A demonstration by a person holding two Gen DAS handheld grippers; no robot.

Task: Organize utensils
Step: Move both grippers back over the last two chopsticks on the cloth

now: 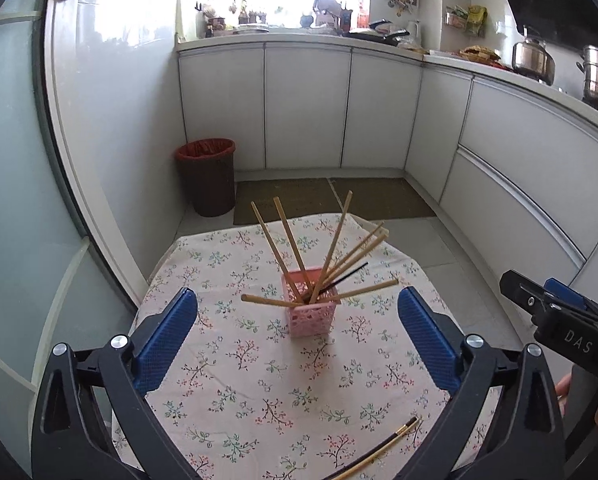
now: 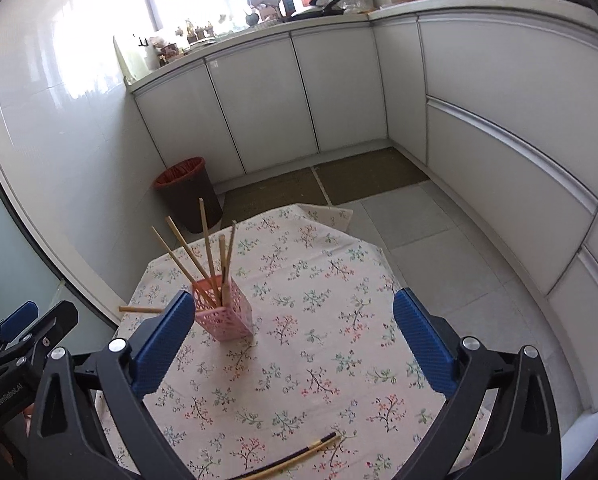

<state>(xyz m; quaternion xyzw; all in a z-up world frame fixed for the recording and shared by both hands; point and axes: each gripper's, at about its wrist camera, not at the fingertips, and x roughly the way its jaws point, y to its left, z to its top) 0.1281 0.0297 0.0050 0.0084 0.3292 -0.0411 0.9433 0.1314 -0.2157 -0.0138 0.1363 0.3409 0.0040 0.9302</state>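
A pink mesh holder (image 1: 311, 308) stands on the floral tablecloth (image 1: 239, 380) with several wooden chopsticks (image 1: 287, 244) and a black one fanned out of it. It also shows in the right wrist view (image 2: 225, 310). Two loose chopsticks, one black (image 1: 383, 444) and one wooden, lie on the cloth near the front edge; they also show in the right wrist view (image 2: 299, 454). My left gripper (image 1: 297, 308) is open and empty, above the cloth just in front of the holder. My right gripper (image 2: 291, 312) is open and empty, to the right of the holder.
A brown bin with a red liner (image 1: 207, 176) stands on the floor beyond the table. White cabinets (image 1: 307, 104) line the back and right, with pots (image 1: 533, 56) on the counter. The table's far edge (image 2: 323, 212) drops to the tiled floor.
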